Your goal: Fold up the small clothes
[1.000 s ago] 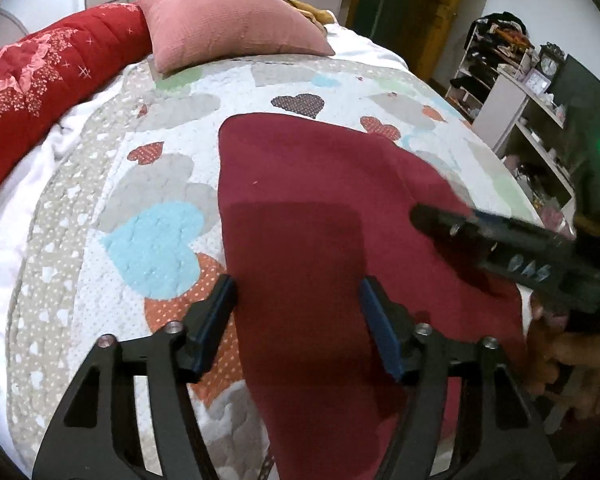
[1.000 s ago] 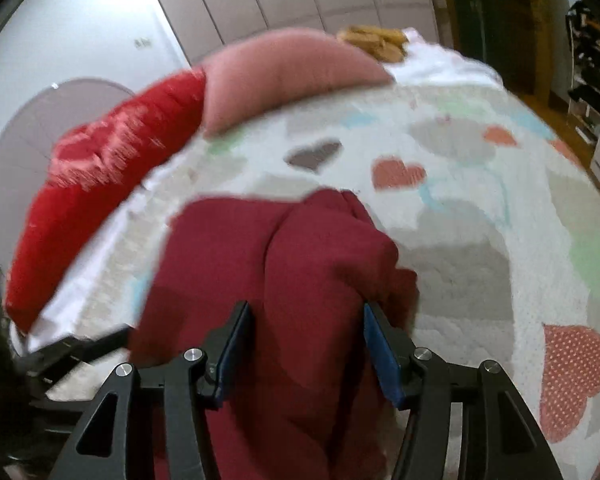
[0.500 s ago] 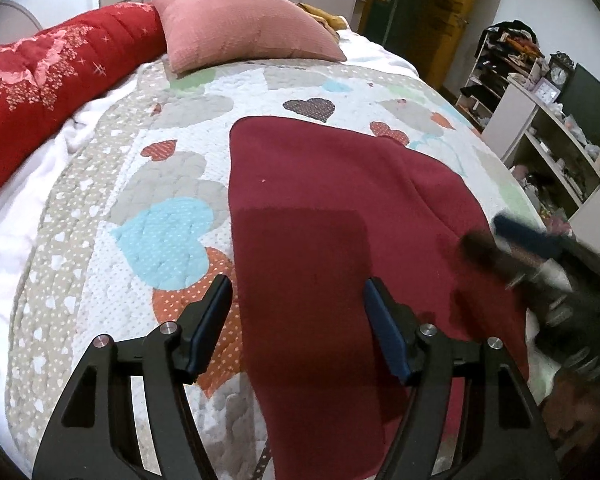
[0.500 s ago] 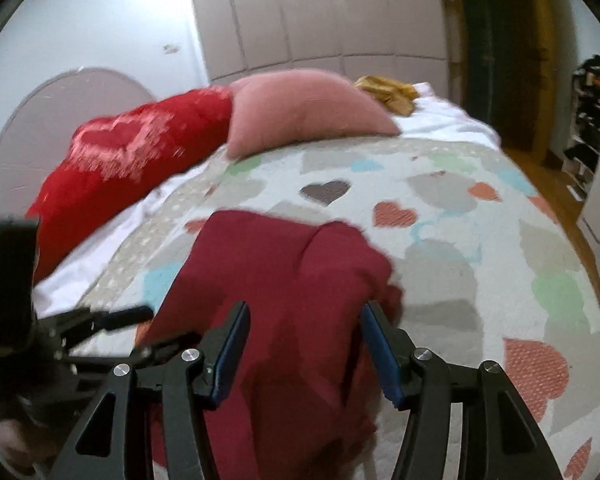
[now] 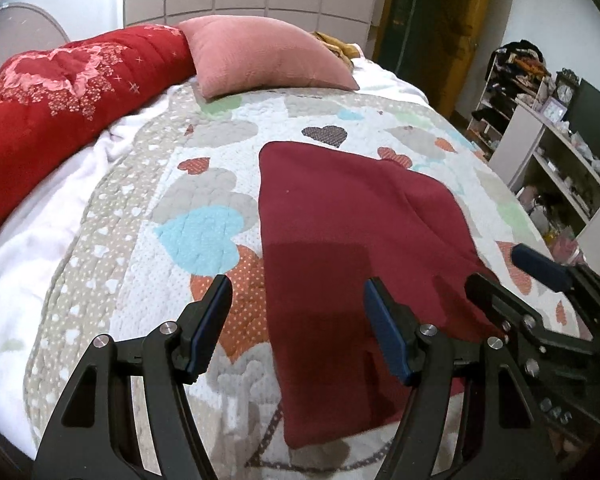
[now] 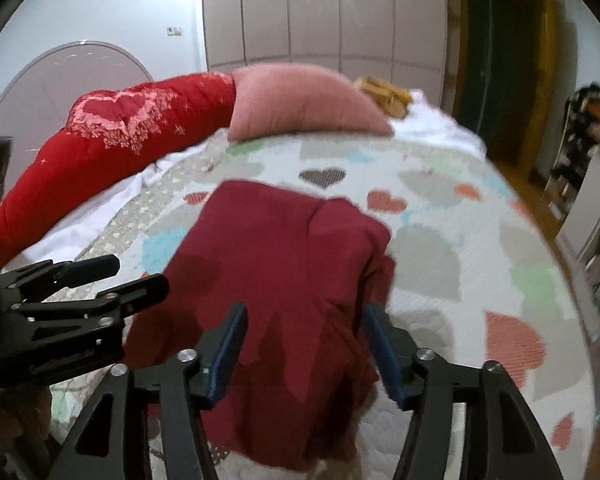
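Now, maroon garment [image 5: 352,248] flat on heart quilt [image 5: 204,240], left tongs [image 5: 296,320] wide, right tongs [image 6: 304,344] wide, both empty.

I'm looking into a home bedroom: a bed [image 5: 100,248] with a heart-print quilt [image 5: 204,208], a pink pillow [image 5: 260,60], a red duvet [image 5: 60,100], wardrobe doors [image 6: 320,12] and cluttered shelves [image 5: 556,168].

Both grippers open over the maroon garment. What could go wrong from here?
1. The maroon garment is bunched and doubled along its right side, so the right gripper may pinch several layers, not one edge.
2. It lies on a soft heart quilt; either gripper may catch quilt with the cloth.
3. The left gripper and the right sit close; they could collide on the next grab.
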Action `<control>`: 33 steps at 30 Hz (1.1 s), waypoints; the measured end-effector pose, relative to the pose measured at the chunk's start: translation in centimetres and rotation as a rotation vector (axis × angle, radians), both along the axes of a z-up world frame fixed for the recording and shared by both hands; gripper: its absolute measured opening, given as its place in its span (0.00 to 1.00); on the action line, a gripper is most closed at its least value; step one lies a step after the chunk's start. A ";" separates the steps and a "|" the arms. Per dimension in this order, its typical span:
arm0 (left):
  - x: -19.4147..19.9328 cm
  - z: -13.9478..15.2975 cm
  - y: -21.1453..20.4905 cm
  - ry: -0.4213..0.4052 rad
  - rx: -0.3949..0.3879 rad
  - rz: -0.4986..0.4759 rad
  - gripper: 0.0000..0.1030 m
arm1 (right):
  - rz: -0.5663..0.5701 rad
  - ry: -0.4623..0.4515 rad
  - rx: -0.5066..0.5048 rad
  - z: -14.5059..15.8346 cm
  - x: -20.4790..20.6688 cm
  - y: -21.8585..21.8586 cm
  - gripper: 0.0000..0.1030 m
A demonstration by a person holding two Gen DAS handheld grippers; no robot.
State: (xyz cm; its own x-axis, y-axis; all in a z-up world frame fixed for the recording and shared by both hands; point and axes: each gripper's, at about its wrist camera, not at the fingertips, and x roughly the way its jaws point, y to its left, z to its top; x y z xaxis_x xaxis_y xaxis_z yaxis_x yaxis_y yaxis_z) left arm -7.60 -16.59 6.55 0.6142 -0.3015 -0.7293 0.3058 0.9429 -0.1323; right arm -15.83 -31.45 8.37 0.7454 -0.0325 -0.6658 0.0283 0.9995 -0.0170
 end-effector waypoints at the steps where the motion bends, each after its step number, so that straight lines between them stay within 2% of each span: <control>1: -0.2 0.2 0.1 -0.003 0.001 0.002 0.66 | -0.002 -0.011 -0.011 0.4 -0.6 0.3 0.67; 5: -1.3 1.0 0.3 -0.044 0.015 0.008 0.67 | -0.015 -0.037 -0.007 1.4 -1.9 0.6 0.67; 13: -2.6 2.1 0.8 -0.090 -0.006 0.008 0.67 | -0.074 -0.040 0.040 1.6 -2.7 0.7 0.69; 16: -2.8 2.1 0.7 -0.092 0.004 0.001 0.67 | -0.065 -0.048 0.043 1.7 -3.0 1.0 0.72; 33: -3.1 1.7 0.7 -0.080 0.026 0.000 0.67 | -0.115 -0.038 0.080 1.1 -3.3 0.5 0.74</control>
